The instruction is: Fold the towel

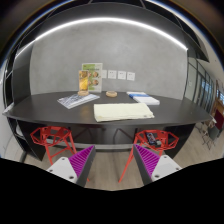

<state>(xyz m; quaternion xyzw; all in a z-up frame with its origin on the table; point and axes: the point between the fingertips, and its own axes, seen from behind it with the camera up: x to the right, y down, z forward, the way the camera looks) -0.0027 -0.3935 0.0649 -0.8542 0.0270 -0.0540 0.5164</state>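
A cream towel lies flat on the dark table, near its front edge and a little right of the middle. It looks folded into a rectangle. My gripper is well back from the table, at floor level in front of it. Its two fingers with purple pads stand wide apart with nothing between them. The towel is far beyond the fingertips.
Two red wire chairs stand in front of the table. On the table are a magazine, a standing green-yellow box, a small object and a blue-white book. Wall sockets are behind.
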